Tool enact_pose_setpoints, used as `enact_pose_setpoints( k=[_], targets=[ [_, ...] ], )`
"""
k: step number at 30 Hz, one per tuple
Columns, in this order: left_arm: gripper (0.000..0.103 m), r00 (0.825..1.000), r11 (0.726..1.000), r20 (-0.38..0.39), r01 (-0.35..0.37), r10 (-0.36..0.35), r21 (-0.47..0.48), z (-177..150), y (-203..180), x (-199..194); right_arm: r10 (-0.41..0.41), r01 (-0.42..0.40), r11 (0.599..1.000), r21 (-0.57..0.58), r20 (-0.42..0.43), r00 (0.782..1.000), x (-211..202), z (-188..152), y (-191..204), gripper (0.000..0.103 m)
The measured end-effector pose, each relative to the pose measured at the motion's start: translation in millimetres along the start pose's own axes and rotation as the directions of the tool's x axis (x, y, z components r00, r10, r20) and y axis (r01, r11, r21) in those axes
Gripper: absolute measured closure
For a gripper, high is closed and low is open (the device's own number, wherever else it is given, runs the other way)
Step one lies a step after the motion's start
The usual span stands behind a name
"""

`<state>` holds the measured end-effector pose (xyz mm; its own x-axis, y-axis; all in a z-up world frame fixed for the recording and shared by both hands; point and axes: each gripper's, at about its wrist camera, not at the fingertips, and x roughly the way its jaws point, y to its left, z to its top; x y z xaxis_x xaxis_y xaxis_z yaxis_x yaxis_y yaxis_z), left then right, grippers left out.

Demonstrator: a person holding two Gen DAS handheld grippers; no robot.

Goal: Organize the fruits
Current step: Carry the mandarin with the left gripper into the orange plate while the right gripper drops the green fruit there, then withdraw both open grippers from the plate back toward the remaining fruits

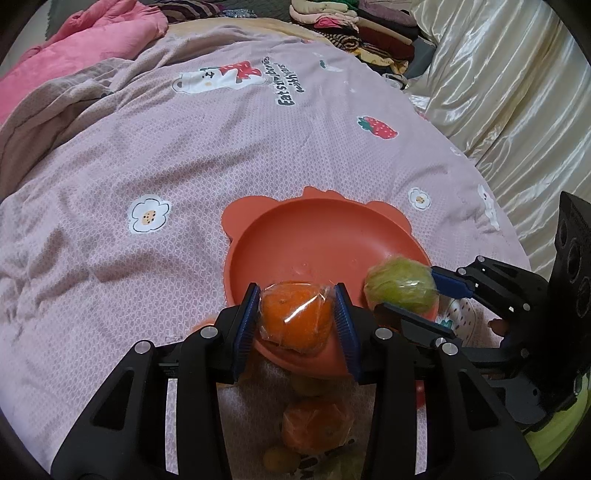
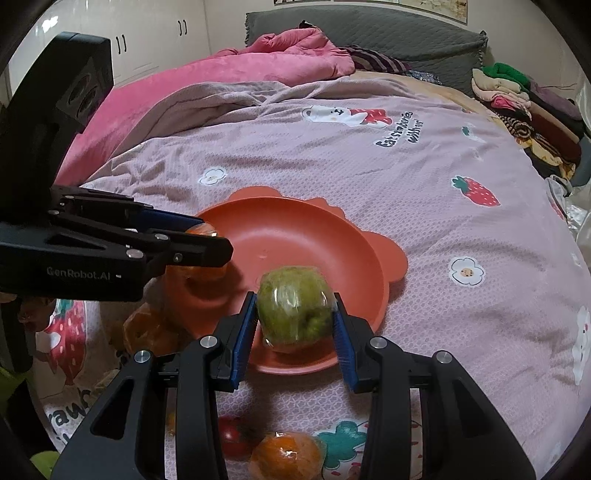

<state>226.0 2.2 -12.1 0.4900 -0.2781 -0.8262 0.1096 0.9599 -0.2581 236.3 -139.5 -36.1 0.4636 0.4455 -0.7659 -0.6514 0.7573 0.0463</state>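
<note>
Orange point(image 1: 295, 317) pinched by left hand-held gripper point(image 1: 297, 314); right hand-held gripper point(image 2: 295, 314) pinching green, probably apple point(image 2: 293, 306).

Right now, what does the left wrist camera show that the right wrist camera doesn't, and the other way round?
Left wrist only: the shiny cream curtain beside the bed.

Right wrist only: white cupboard doors, a grey headboard and a red fruit lying under the claw.

Both: the orange plate, the left claw shut on a wrapped orange, the right claw shut on a wrapped green apple, the pink blanket and the folded clothes.
</note>
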Motion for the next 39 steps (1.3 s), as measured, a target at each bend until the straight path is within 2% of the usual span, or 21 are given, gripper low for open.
enact_pose_setpoints(
  k=[7,18,23,34,39],
  targets=[
    [0.071,1.000,1.000,0.002,0.000,0.000,-0.003,-0.2,0.6,-0.6,-0.004,0.004,1.000,0.000,0.011,1.000,-4.2,0.7,-0.2,0.064],
    [0.071,1.000,1.000,0.013,0.006,-0.006,-0.007,-2.1,1.0,-5.4,-0.019,0.017,0.999,0.034,0.052,0.998,-23.6,-4.5,-5.3,0.042],
    [0.064,0.999,1.000,0.036,0.006,-0.006,-0.013,-2.1,2.7,-13.1,-0.024,0.019,0.998,0.063,0.073,0.997,-33.5,-9.0,-9.2,0.032],
    [0.055,0.995,0.999,0.097,-0.008,0.012,-0.040,-5.0,10.2,-34.6,-0.040,0.029,0.994,0.109,0.106,0.994,-49.6,-15.6,-16.5,0.022],
    [0.043,0.990,0.998,0.135,-0.019,0.026,-0.053,-10.3,14.6,-47.3,-0.054,0.039,0.992,0.123,0.114,0.992,-55.3,-18.2,-17.9,0.018]
  ],
)
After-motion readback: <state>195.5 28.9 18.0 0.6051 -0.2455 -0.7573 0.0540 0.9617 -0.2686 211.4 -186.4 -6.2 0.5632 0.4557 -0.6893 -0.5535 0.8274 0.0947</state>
